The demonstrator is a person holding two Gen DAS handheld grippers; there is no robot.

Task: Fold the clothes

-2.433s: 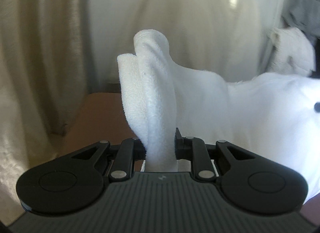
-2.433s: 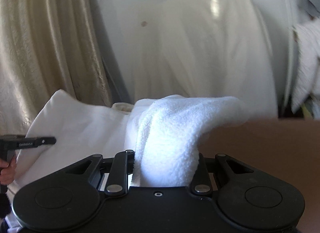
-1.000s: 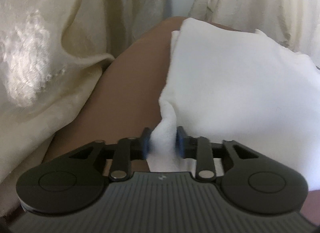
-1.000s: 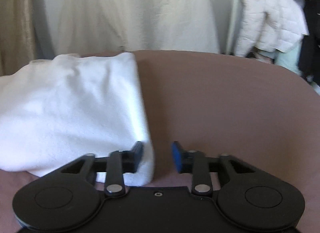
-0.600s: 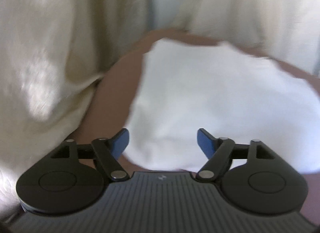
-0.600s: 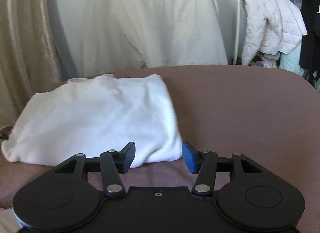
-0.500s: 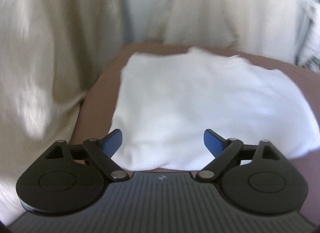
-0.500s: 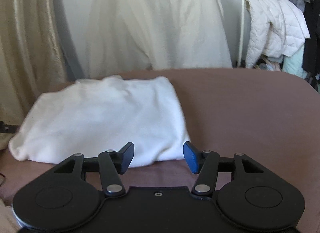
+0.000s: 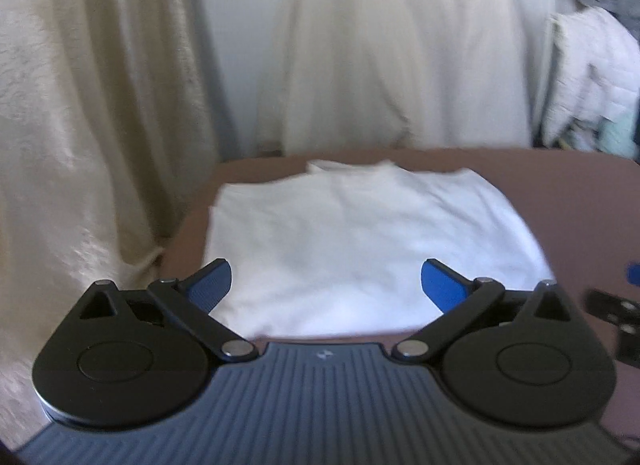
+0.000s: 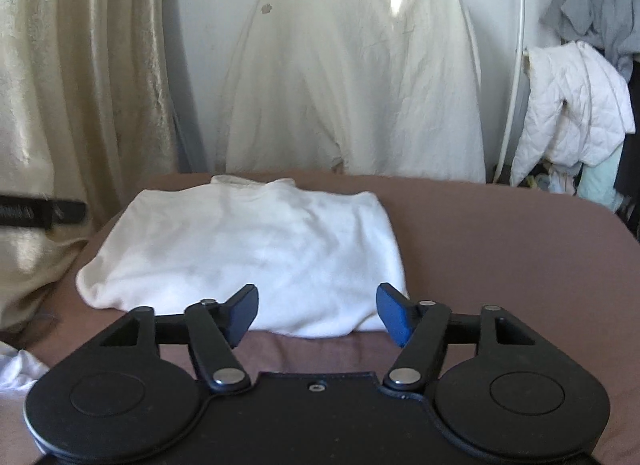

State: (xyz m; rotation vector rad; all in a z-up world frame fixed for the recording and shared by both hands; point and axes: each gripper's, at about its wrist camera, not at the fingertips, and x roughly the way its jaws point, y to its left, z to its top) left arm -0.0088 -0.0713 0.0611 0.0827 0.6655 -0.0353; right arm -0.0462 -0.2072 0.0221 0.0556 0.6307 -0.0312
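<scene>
The folded white top (image 10: 256, 249) lies flat on the brown bench (image 10: 500, 249), long axis running left-right, collar at the far edge. The left gripper (image 9: 326, 285) and right gripper (image 10: 318, 313) hover above its near edge, fingers still spreading, nothing between them.

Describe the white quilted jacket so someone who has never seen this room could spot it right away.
Start at the brown table and look past its far right edge to the white wall. A thin white pole stands there, and just right of it hangs the white quilted jacket. Its puffy stitched squares set it apart from the smooth grey garment hanging above it and the flat folded white top on the table.
</scene>
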